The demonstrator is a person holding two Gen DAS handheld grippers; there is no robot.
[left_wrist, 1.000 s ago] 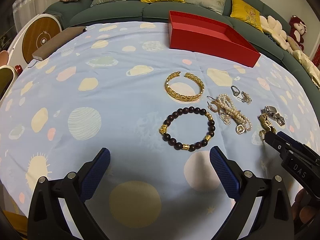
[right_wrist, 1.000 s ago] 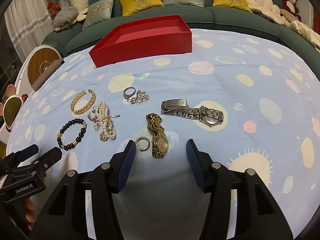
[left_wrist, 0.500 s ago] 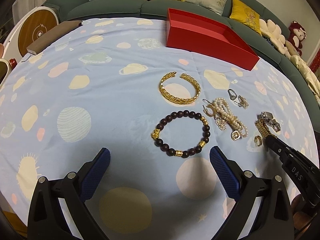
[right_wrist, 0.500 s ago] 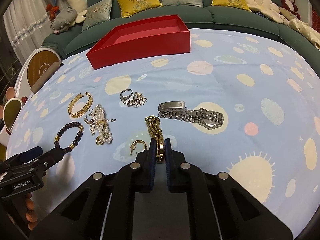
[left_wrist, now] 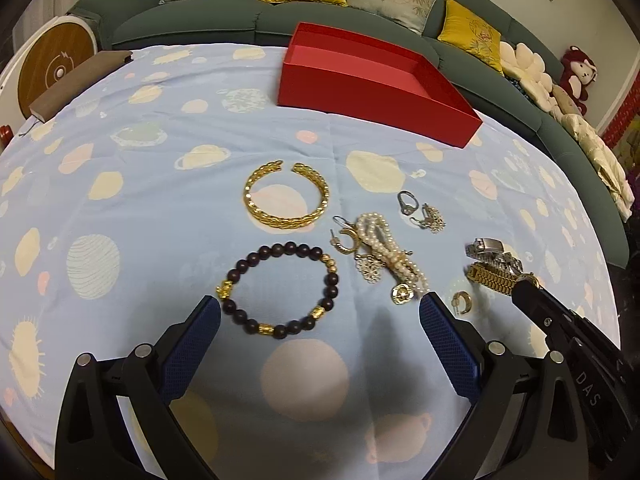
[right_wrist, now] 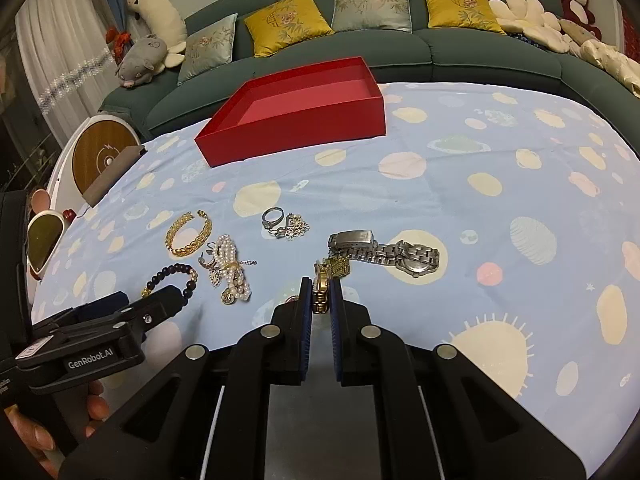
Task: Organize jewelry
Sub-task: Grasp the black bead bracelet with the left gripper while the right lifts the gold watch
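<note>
The right gripper [right_wrist: 321, 300] has its blue pads clamped on the gold metal-link wristwatch [right_wrist: 326, 280], whose band end looks lifted off the planet-print blue tablecloth [right_wrist: 460, 184], though it's hard to be sure from this angle. The left gripper [left_wrist: 320, 320] hangs wide open just in front of the dark wooden bead bracelet with gold charms [left_wrist: 280, 288]. The open red cardboard box [right_wrist: 296, 108] sits well back near the sofa, and the silver link wristwatch [right_wrist: 396, 254] lies just beside the gold one.
</note>
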